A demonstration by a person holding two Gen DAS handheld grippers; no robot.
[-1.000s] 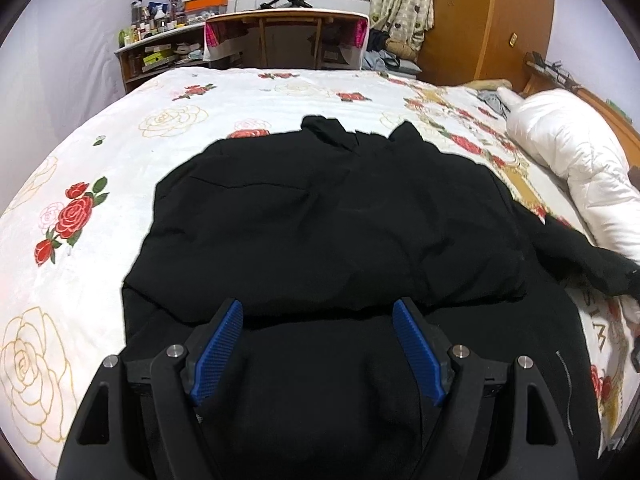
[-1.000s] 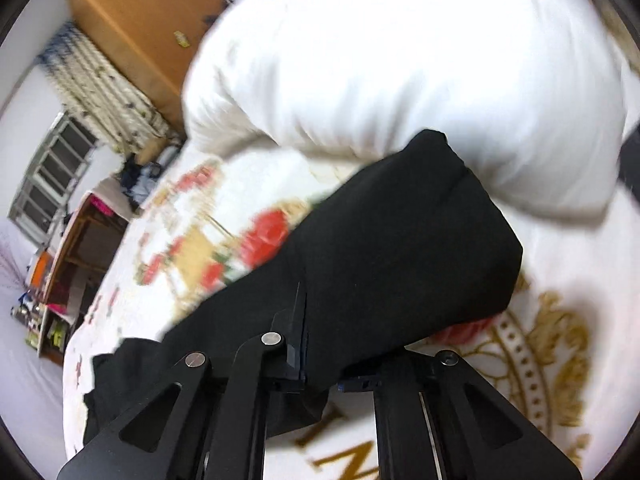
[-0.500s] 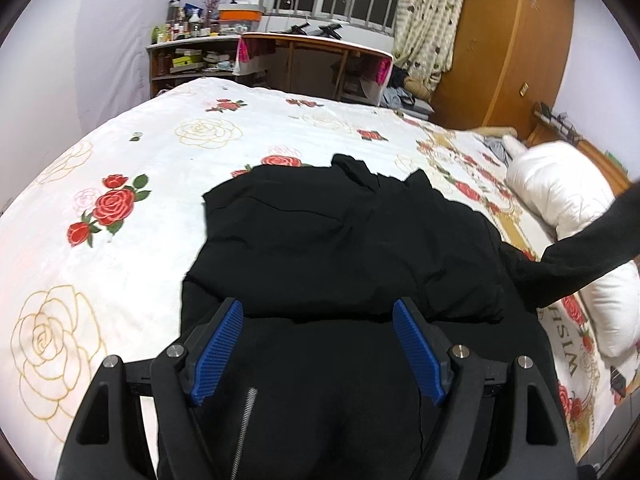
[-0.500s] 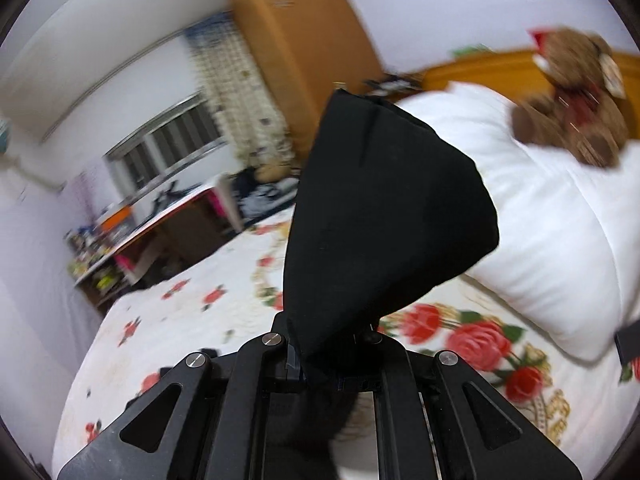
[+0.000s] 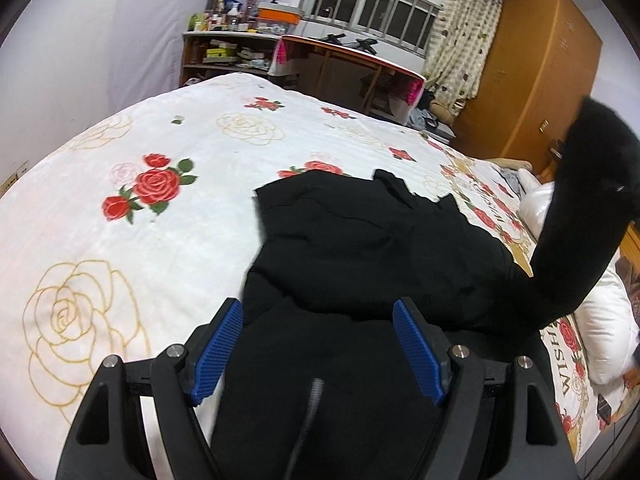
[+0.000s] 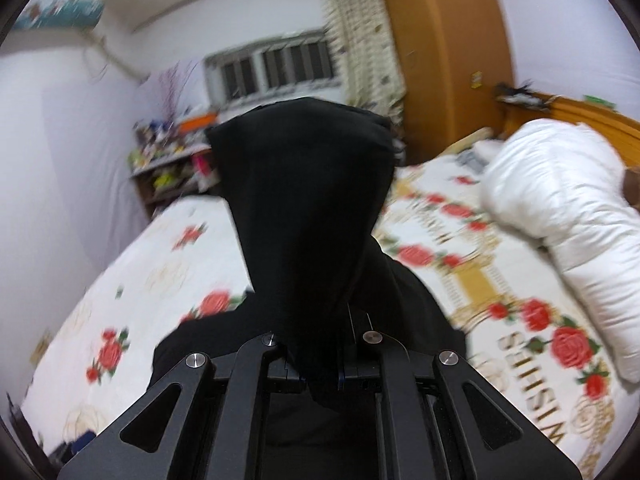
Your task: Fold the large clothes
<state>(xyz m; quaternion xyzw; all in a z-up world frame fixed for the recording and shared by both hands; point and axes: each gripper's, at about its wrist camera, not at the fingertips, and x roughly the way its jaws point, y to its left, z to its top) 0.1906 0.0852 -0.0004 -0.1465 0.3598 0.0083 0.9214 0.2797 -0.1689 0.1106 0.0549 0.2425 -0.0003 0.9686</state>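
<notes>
A large black garment (image 5: 360, 248) lies spread on the floral bedspread (image 5: 160, 200). My left gripper (image 5: 316, 344) is open with blue pads (image 5: 216, 344), hovering empty over the garment's near part. One black sleeve (image 5: 576, 216) rises high at the right of the left wrist view. My right gripper (image 6: 320, 364) is shut on that sleeve (image 6: 308, 200), whose end stands up in front of the lens. The rest of the garment (image 6: 416, 312) lies below it on the bed.
A white pillow or duvet (image 6: 560, 208) lies at the bed's right side by the wooden headboard (image 6: 580, 108). A desk (image 5: 352, 68), cluttered shelves (image 5: 224, 48) and an orange wardrobe (image 5: 536, 72) stand beyond the bed's far end.
My right gripper has lifted the sleeve off the bed near the pillow and swung it up and toward the garment's body. My left gripper stayed open and drew back.
</notes>
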